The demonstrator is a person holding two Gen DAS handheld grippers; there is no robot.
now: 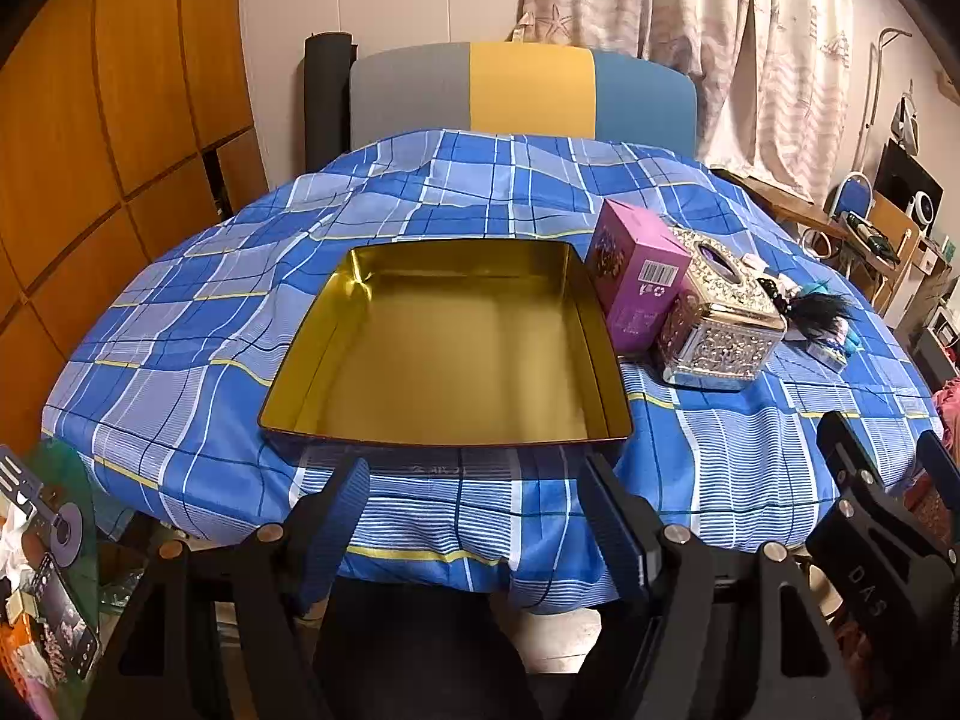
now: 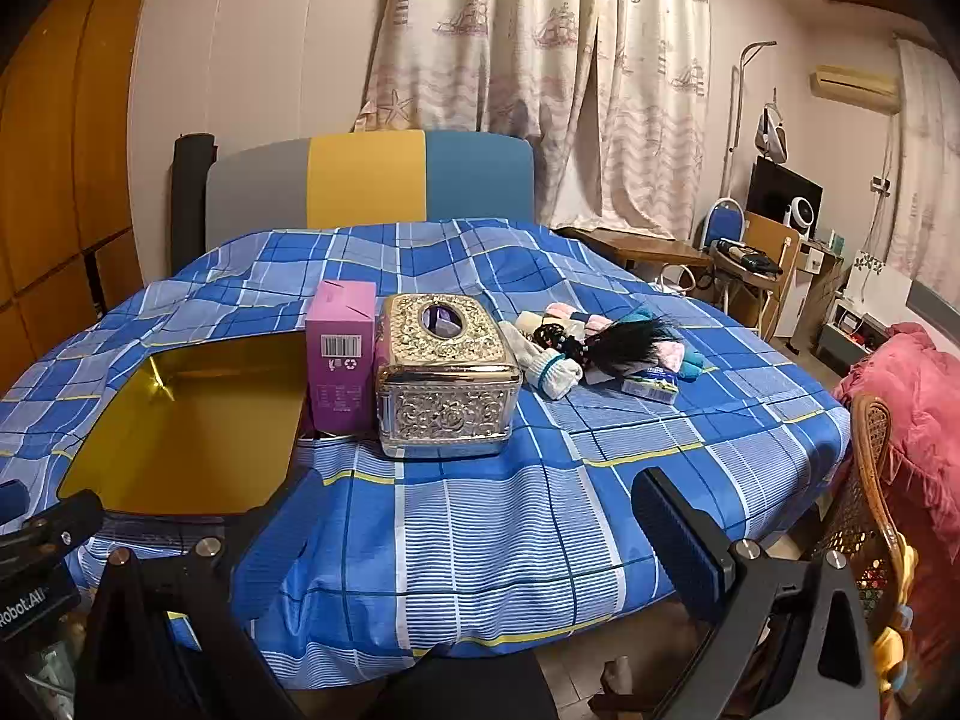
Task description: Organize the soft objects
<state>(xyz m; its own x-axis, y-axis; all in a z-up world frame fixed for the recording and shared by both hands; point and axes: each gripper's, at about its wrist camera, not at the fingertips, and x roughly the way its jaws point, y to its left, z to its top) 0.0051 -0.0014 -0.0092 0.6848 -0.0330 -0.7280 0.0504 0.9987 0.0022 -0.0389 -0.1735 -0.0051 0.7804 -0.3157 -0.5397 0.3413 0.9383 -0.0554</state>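
I am looking over a desk (image 1: pixel 180 372) that is wearing a blue checked cloth. On the left side the gold tin tray (image 1: pixel 447 348) is lying open and flat, and nothing is sitting inside it. Just beside its right edge the pink box (image 2: pixel 340 360) is standing upright, touching or almost touching the silver tissue box (image 2: pixel 447 378). Further right, apart from the tissue box, the soft objects (image 2: pixel 600 342) are lying in a small pile on the cloth: a white sock with a teal band (image 2: pixel 552 375), some pale rolled pieces, a black hairy tuft (image 2: pixel 630 339) and a teal item behind it. What each small piece is, I am not able to tell.

I am holding the left claw (image 1: pixel 480 516) open in front of the tray's near edge, with nothing between its fingers. The right claw (image 2: pixel 474 516) is also standing wide open, above the near part of the cloth, well apart from the pile and gripping nothing.
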